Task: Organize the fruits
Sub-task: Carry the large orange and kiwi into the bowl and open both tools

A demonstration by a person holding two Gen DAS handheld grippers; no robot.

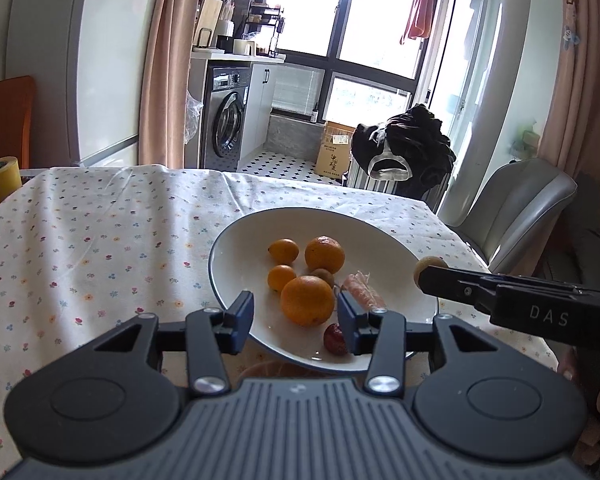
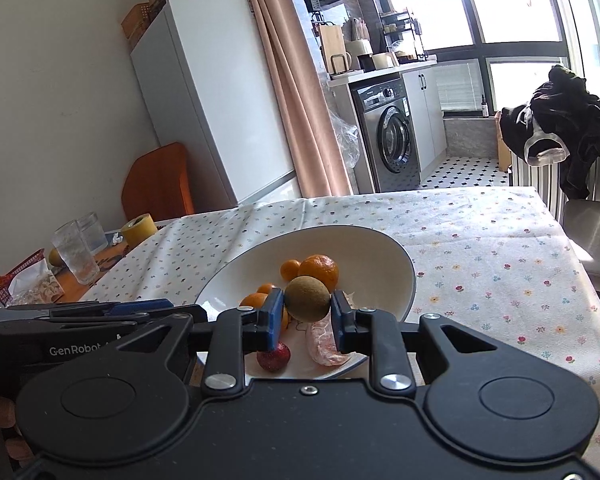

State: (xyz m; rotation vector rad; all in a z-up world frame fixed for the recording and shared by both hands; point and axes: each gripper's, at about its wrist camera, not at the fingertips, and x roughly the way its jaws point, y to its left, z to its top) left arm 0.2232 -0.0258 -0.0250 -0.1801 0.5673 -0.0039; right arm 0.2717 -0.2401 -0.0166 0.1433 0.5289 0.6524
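My right fingers (image 2: 306, 322) grip a brown kiwi (image 2: 307, 299), held above the near rim of the white bowl (image 2: 364, 240) on the table (image 2: 480, 240). My left fingers (image 1: 296, 318) hang spread apart, empty, over the bowl's oranges (image 1: 307, 300).

Orange citrus fruits (image 1: 307, 300), a red strawberry (image 2: 273, 357) and a brownish-green kiwi (image 2: 307, 299) fill a white bowl (image 1: 236, 248) with a dark rim, on a white tablecloth (image 1: 100, 248) dotted with small multicoloured flowers, beside peach curtains (image 1: 164, 64).

Brown kiwi (image 2: 307, 298) (perhaps longan) clamped above 4 oranges (image 1: 307, 300) in bowl (image 1: 236, 240).
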